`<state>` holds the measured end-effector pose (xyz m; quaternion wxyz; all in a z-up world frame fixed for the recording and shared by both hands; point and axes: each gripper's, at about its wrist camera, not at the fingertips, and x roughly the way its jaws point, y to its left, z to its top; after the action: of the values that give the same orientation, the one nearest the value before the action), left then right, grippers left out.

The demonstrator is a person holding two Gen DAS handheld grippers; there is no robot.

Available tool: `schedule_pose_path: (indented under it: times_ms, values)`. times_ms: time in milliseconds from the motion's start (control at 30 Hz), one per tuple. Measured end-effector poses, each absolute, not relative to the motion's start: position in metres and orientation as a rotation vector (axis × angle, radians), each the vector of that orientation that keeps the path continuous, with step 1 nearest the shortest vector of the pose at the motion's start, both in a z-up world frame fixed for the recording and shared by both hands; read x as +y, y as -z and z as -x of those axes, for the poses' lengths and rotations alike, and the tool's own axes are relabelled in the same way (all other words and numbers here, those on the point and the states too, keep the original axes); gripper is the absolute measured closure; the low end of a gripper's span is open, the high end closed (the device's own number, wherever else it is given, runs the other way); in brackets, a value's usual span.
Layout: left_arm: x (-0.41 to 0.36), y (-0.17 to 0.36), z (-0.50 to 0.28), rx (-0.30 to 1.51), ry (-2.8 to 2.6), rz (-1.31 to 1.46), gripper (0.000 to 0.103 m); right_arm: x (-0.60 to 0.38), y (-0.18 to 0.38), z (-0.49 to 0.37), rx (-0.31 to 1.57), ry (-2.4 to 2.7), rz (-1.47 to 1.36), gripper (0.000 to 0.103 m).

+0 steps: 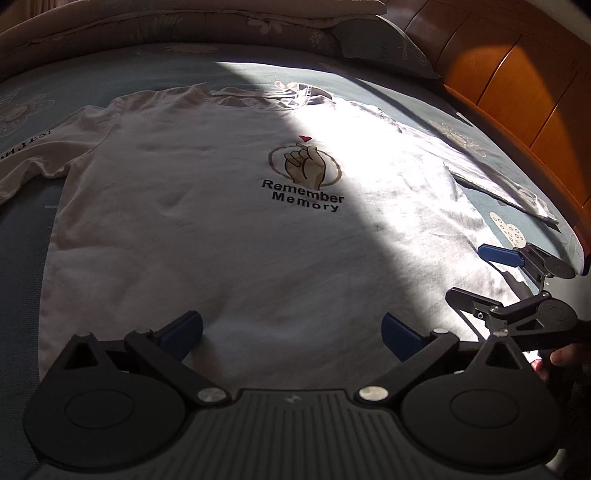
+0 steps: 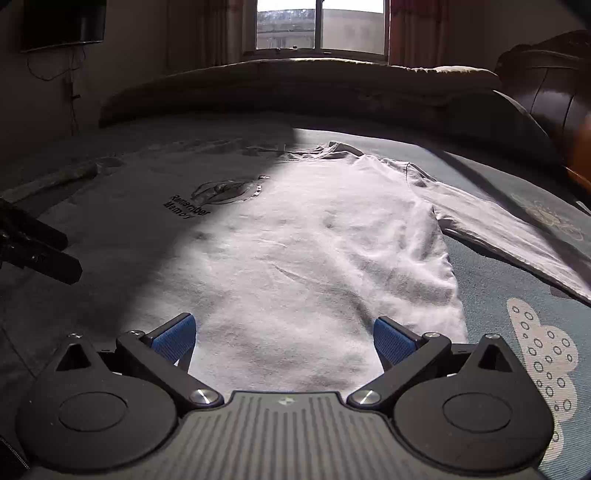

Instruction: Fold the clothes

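1. A white long-sleeved shirt is laid flat and face up on the bed, its printed design near the chest, the collar pointing away from both cameras and the hem nearest them. One sleeve is spread out to the left, the other to the right toward the wooden headboard.
2. No fold can be seen in the cloth, so the task is judged to be at its very start — the shirt is spread and a first grasp is being lined up.
3. The left gripper is held low over the hem, roughly at the middle of the shirt's bottom edge. Its blue pads are set wide apart and nothing is held between them; whether the pads touch the cloth cannot be told.
4. The right gripper is poised over the hem nearer the shirt's right side edge, aimed along the body of the shirt toward the window. Its jaws are likewise spread wide, with only cloth seen beneath the gap.
5. In the left wrist view the right gripper is seen at the far right, turned sideways, with a fingertip of the person's hand just behind it.
6. The next move is judged to call for a pinch on an edge or sleeve — a thin layer must be caught cleanly, without bunching, before it is carried across the body.
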<state>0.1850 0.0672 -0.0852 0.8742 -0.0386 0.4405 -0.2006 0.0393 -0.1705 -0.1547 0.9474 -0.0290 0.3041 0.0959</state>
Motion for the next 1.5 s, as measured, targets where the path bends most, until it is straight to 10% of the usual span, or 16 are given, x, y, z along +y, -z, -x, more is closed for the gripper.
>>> schedule_pose_path:
  times_ms: [433,900,1500]
  values:
    - [0.230,0.064,-0.252,0.832,0.002,-0.034,0.001,-0.171,0.155,-0.040,0.618,-0.196,0.051,0.000]
    - [0.237,0.086,-0.361,0.847,0.217,0.360,0.001,-0.172,0.156,-0.042,0.620,-0.200,0.040,0.000]
    - [0.330,0.089,-0.310,0.895,0.001,0.397,0.001,-0.172,0.156,-0.042,0.619,-0.200,0.035,0.000]
